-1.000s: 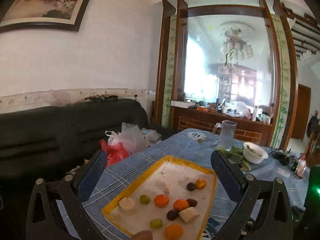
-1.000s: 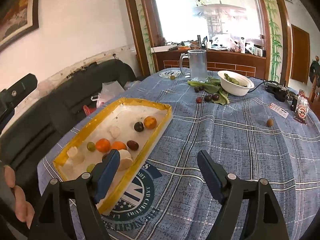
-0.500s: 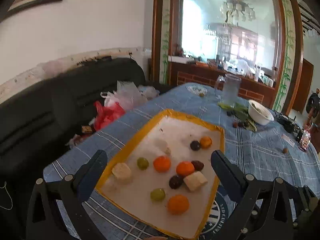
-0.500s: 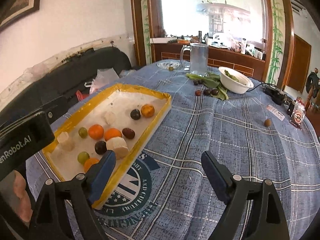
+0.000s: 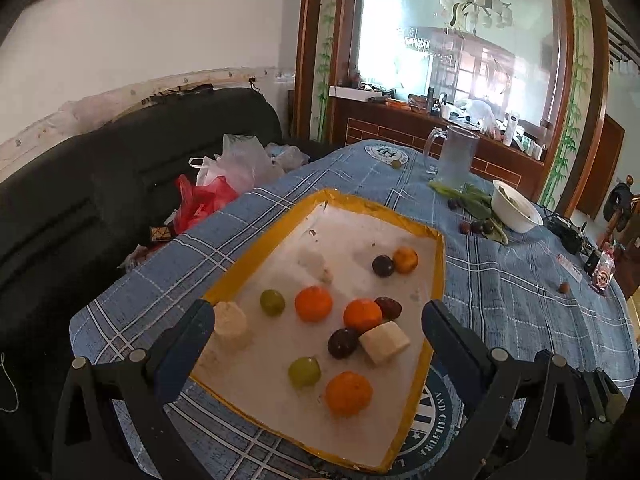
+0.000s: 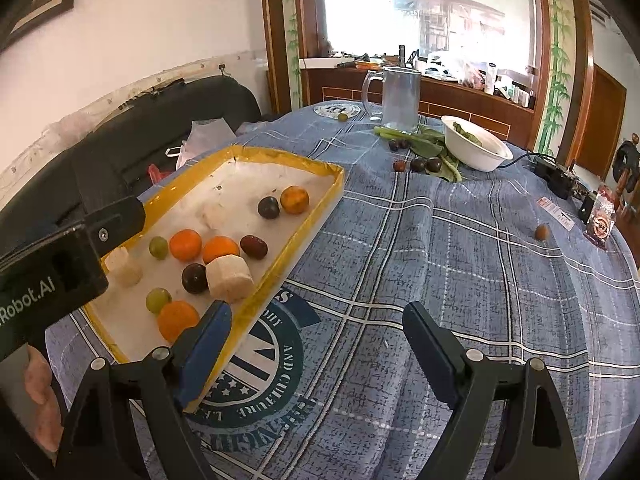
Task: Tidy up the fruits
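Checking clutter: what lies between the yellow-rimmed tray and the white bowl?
Right wrist view: bare blue plaid cloth between tray and bowl, then dark fruits on greens.

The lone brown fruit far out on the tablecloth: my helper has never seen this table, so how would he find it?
Start at the yellow-rimmed tray, then cross the blue checked tablecloth toward the white bowl. Short of the small packets at the table's edge lies the brown fruit. It sits alone on bare cloth, unlike the dark fruits clustered by the greens.

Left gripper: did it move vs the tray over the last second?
Yes. The left gripper tipped downward and came in over the yellow-rimmed tray: the tray rose from the bottom of the view to its middle. Jaws open, empty.
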